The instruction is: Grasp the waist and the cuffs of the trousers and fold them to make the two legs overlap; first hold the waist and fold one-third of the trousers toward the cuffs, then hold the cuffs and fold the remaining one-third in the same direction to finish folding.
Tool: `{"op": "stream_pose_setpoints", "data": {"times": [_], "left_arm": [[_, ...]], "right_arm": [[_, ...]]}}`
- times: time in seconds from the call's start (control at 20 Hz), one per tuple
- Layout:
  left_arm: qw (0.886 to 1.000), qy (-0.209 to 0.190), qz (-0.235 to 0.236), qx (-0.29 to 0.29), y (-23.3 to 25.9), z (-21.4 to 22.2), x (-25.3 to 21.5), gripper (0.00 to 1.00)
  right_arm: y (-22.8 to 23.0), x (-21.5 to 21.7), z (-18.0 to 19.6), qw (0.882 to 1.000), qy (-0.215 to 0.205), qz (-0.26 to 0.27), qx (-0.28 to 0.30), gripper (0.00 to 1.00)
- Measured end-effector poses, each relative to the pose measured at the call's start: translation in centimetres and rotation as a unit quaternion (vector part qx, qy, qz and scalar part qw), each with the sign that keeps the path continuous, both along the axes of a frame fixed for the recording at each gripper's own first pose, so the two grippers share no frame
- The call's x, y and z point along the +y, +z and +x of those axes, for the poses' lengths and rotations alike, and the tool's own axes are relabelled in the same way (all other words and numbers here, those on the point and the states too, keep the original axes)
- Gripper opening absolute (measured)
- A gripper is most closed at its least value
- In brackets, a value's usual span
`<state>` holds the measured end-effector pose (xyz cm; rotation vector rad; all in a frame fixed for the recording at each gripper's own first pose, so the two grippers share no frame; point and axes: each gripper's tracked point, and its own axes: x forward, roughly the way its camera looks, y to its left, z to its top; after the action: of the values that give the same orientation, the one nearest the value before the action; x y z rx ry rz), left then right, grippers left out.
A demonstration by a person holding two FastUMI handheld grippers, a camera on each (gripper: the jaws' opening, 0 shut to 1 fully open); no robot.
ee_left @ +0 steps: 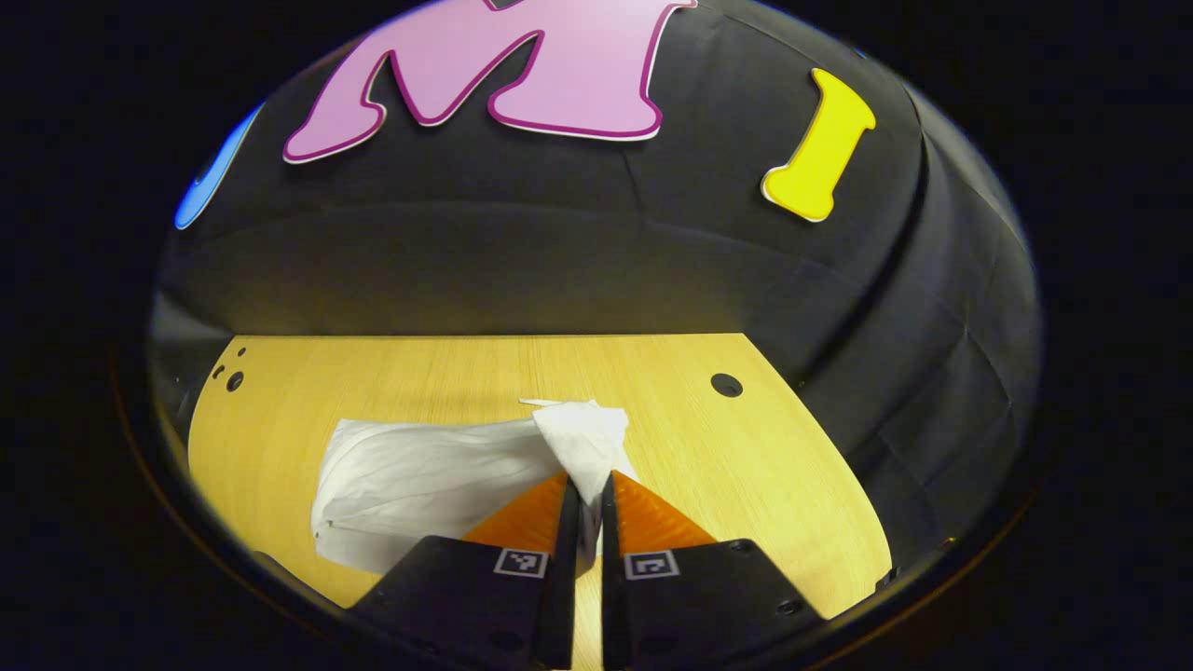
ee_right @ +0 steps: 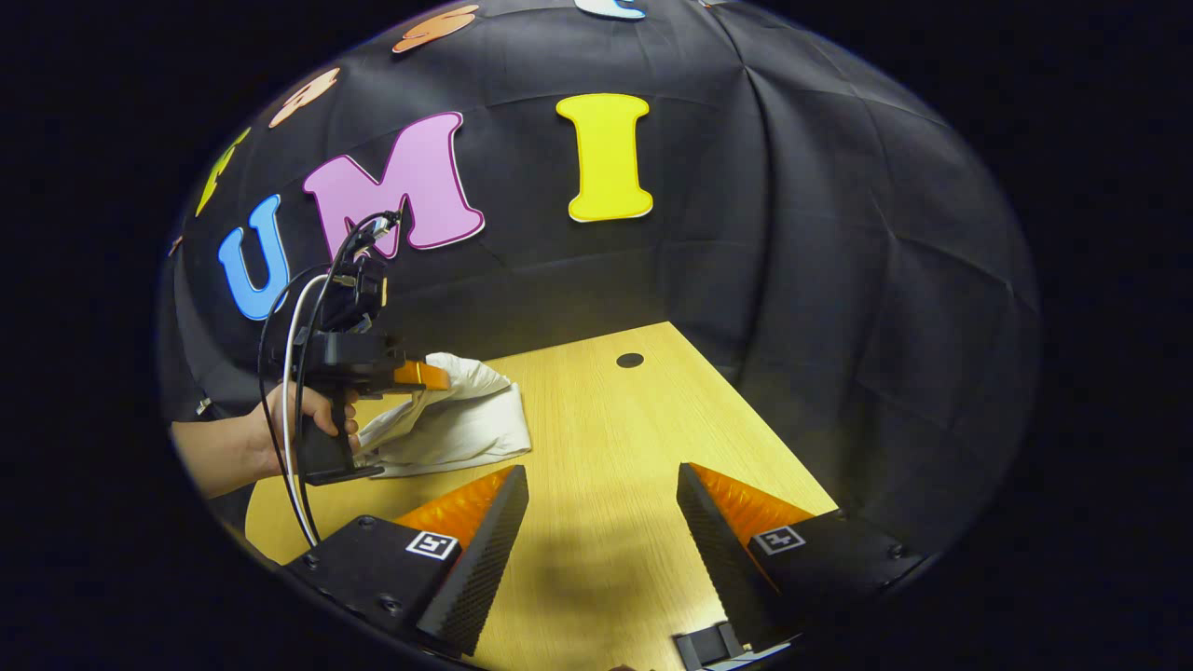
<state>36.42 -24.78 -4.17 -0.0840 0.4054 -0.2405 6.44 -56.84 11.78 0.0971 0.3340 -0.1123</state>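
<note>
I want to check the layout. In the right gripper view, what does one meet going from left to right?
Hand holding the left gripper → white trousers that its jaws pinch → hole in the table → black booth wall.

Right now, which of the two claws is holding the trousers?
The left claw: its fingers are shut on a raised fold of the white trousers. The right claw is open above the bare table, holding nothing.
</note>
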Motion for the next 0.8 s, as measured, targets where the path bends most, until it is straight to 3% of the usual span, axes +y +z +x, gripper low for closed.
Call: {"op": "stream_pose_setpoints", "data": {"times": [0.1, 0.25, 0.4, 0.8], "left_arm": [[1.0, 0.011, 0.002, -0.008, 0.1, -1.7, 1.2, 0.44], [0.994, 0.047, 0.089, -0.05, 1.2, -4.8, 5.7, 0.94], [0.982, 0.056, 0.134, -0.119, 4.5, -13.3, 10.9, 0.93], [0.96, 0.061, 0.173, -0.212, 7.0, -30.2, 18.6, 0.96]], "right_arm": [[0.0, 0.1, -0.1, 1.0, 0.002, 0.005, -0.003, 0.98], [-0.7, 1.1, -0.9, 1.0, 0.018, 0.007, 0.004, 0.98], [0.3, 3.0, -2.6, 1.0, 0.027, 0.0, -0.006, 0.98], [3.0, 9.1, -9.1, 0.998, 0.044, -0.014, -0.032, 0.98]]}}
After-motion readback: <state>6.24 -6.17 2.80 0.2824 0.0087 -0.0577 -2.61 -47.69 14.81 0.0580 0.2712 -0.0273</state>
